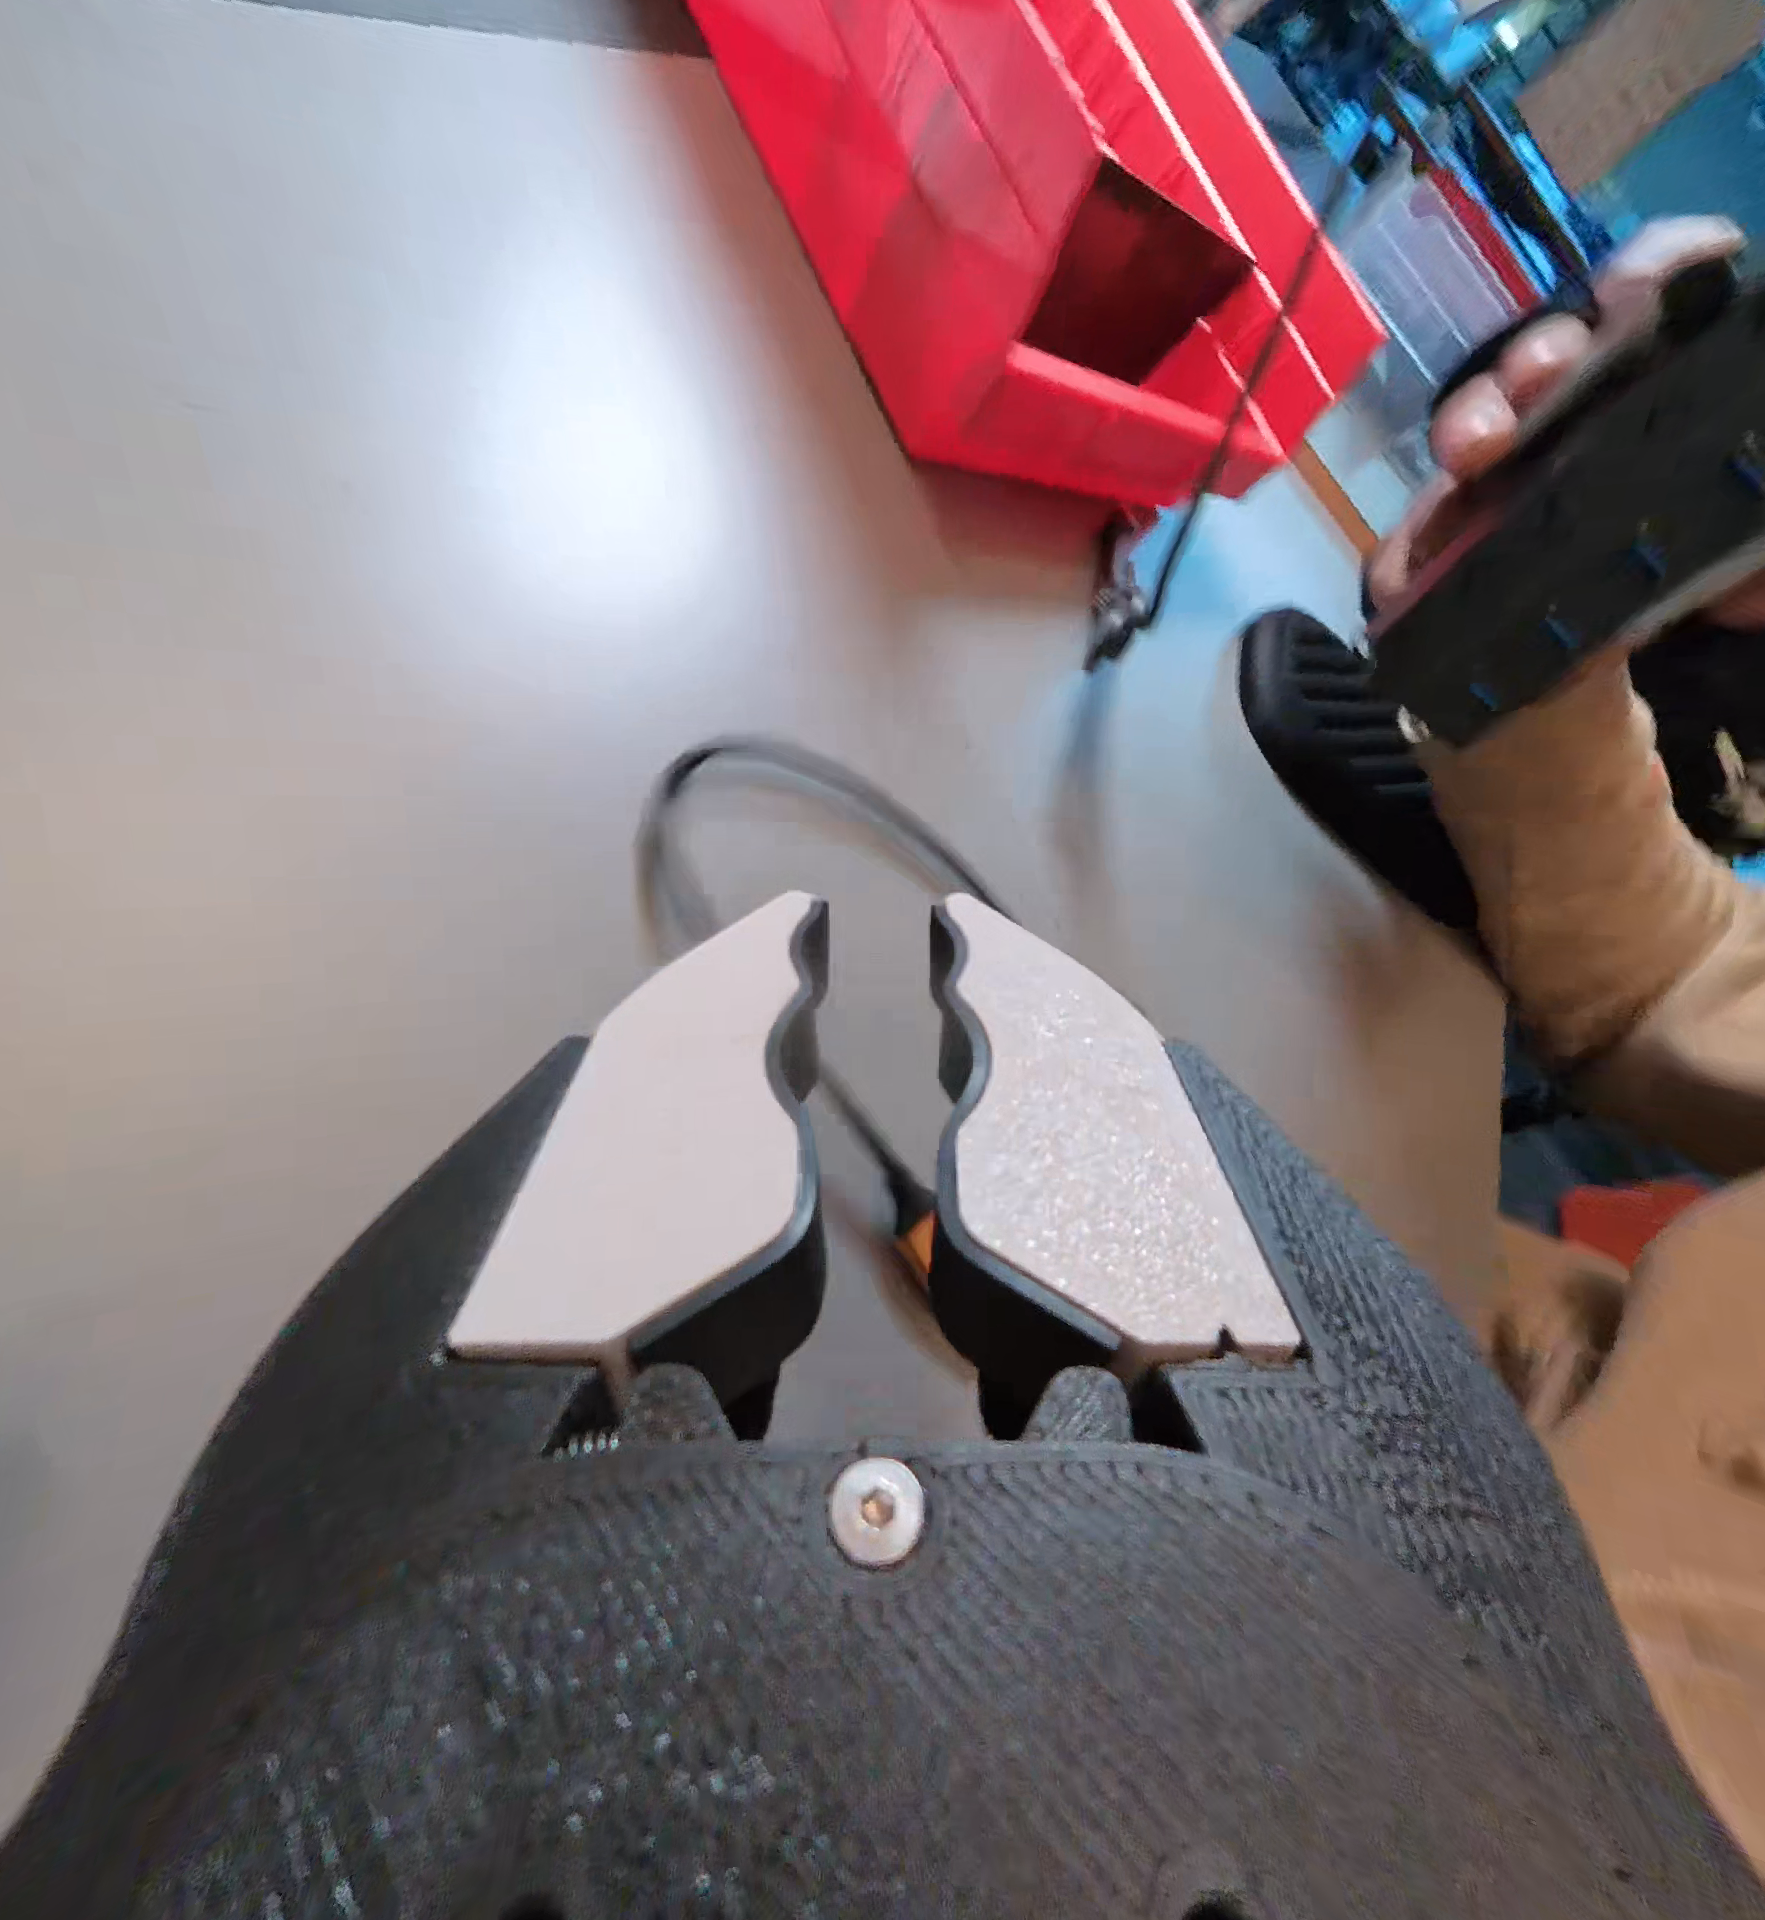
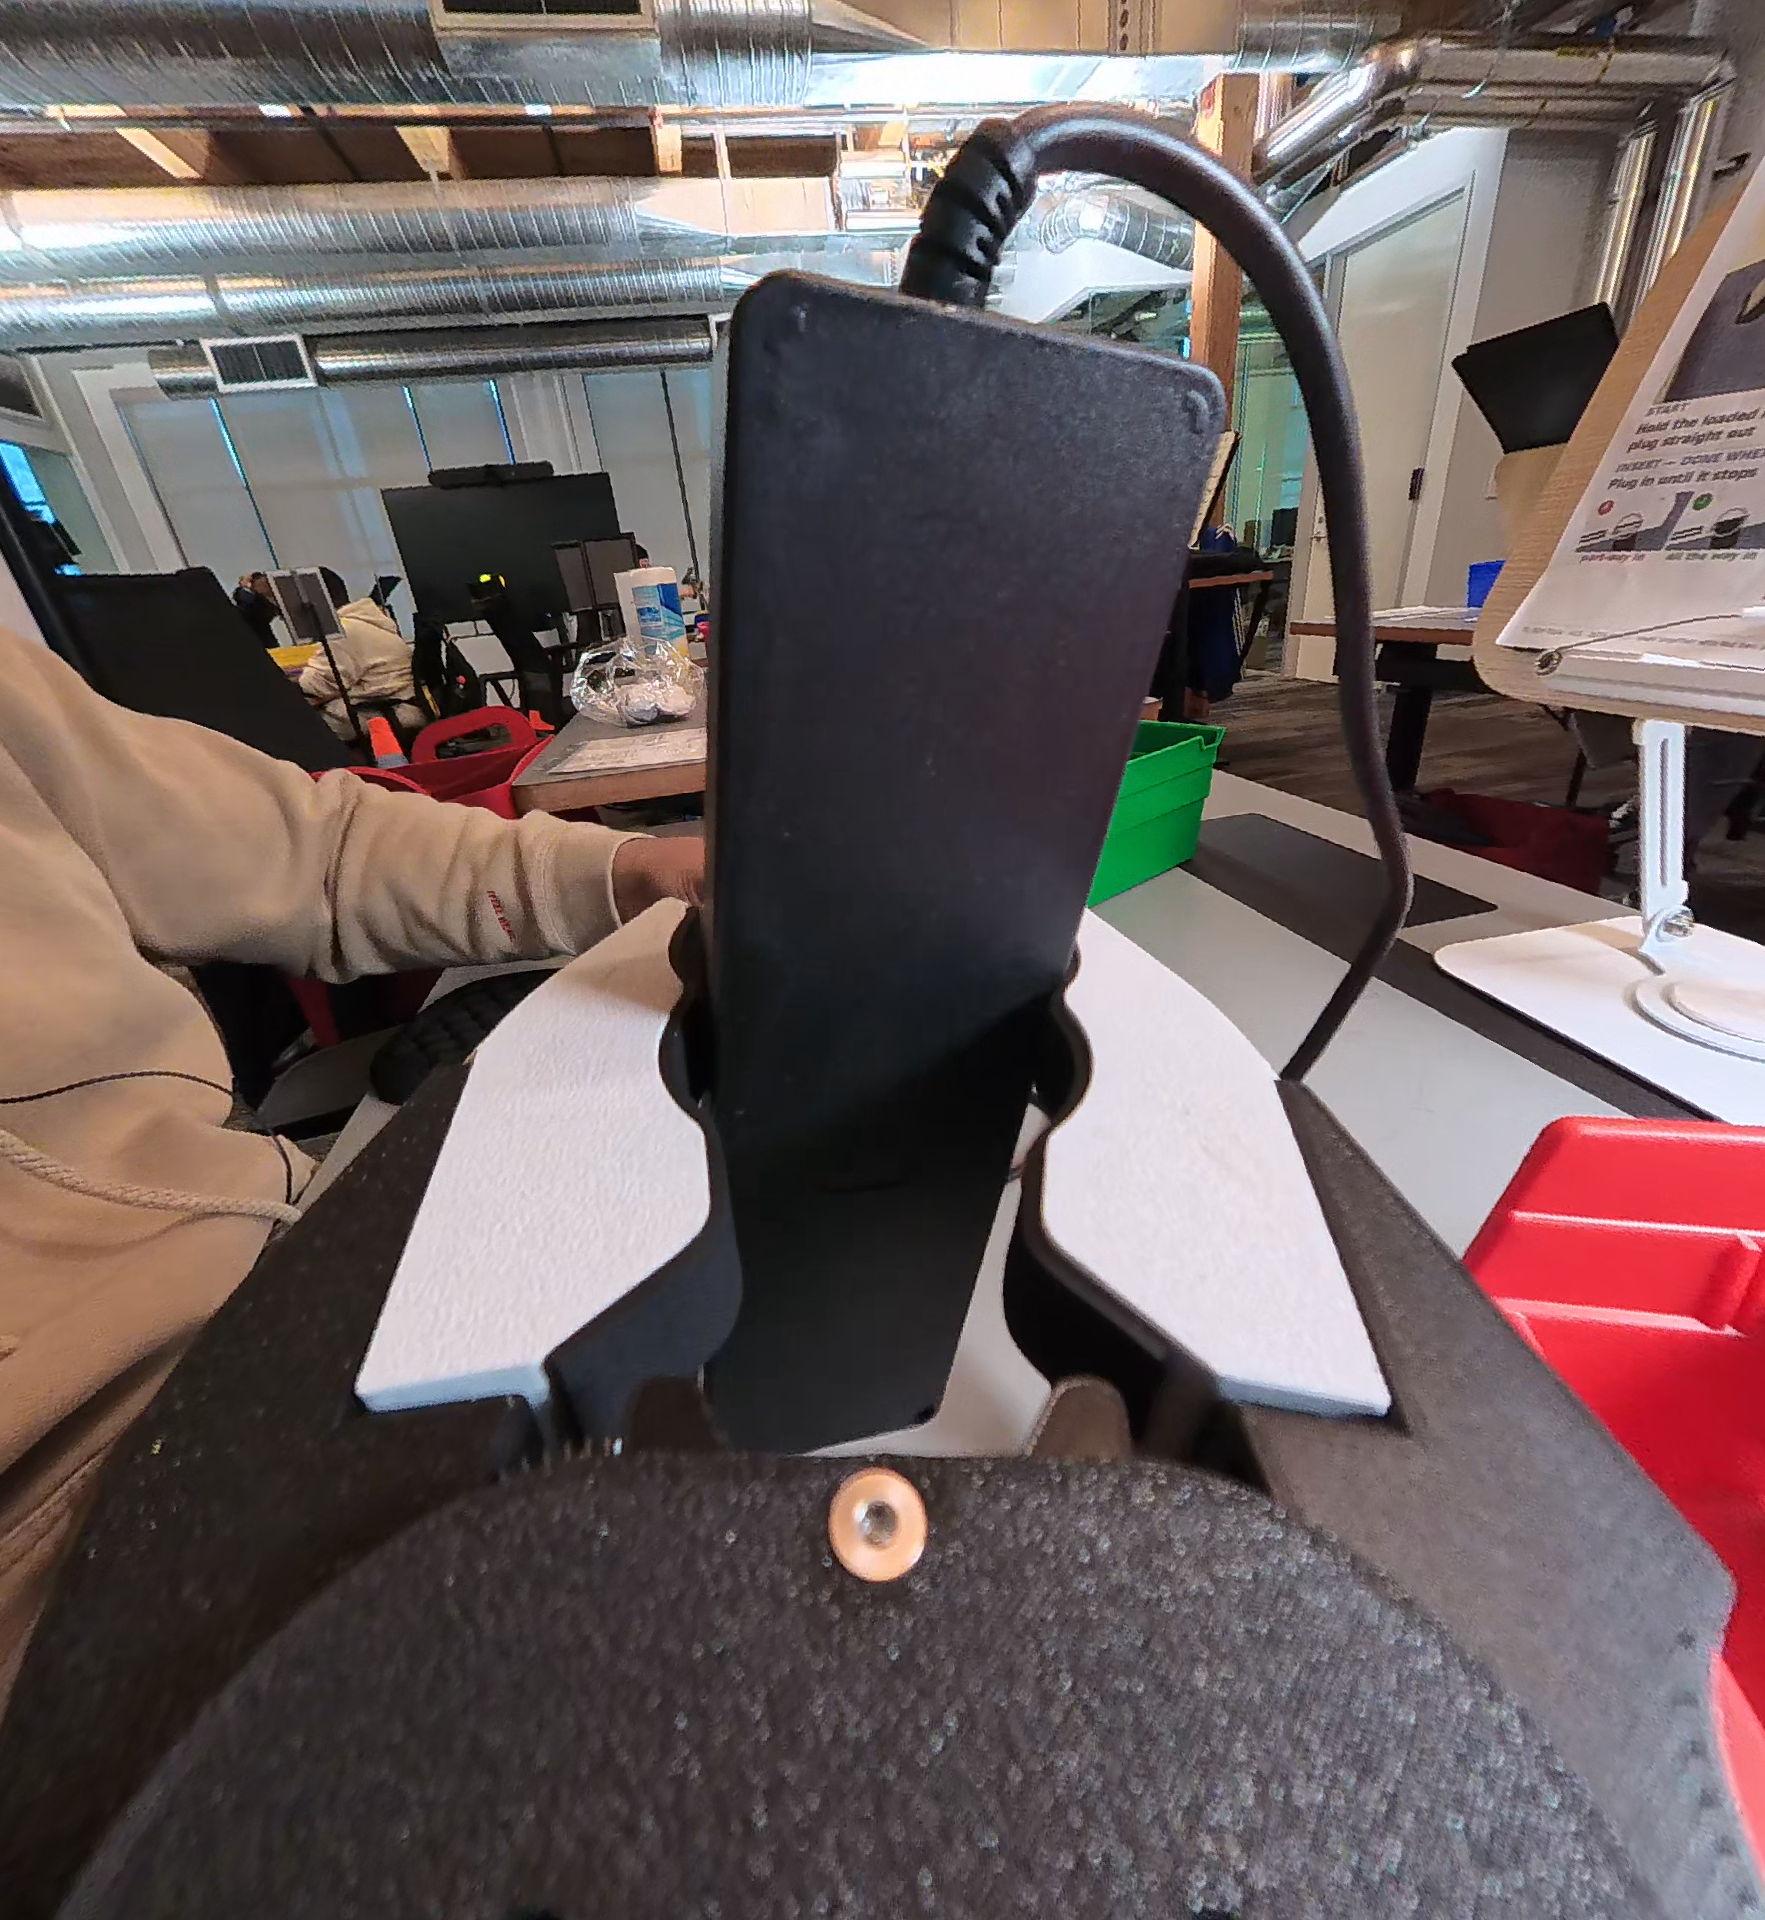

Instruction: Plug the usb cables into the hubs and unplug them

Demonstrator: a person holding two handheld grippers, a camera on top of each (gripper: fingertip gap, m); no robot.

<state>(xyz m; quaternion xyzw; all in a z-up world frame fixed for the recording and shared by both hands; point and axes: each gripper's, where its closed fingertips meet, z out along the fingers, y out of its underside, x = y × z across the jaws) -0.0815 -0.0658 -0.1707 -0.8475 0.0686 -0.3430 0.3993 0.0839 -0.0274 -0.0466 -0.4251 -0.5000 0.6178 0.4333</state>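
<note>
In the left wrist view my left gripper (image 1: 878,920) hangs over the grey table (image 1: 286,520) with a narrow gap between its jaws. A black usb cable (image 1: 753,758) loops on the table under it. The cable's plug, with an orange mark (image 1: 914,1242), lies between the fingers near their base, not clamped. My right gripper (image 2: 878,935) is shut on a black hub (image 2: 940,727) and holds it upright. The hub's own lead (image 2: 1345,520) arcs from its top down to the right. The hub (image 1: 1626,520), with blue ports, also shows at the right of the left wrist view, held above the table.
A red bin (image 1: 1065,260) stands at the table's far side and also shows in the right wrist view (image 2: 1688,1351). A green bin (image 2: 1158,800) and a white stand with a printed sheet (image 2: 1688,520) are behind. A black ribbed object (image 1: 1345,769) lies by a tan sleeve (image 1: 1605,883).
</note>
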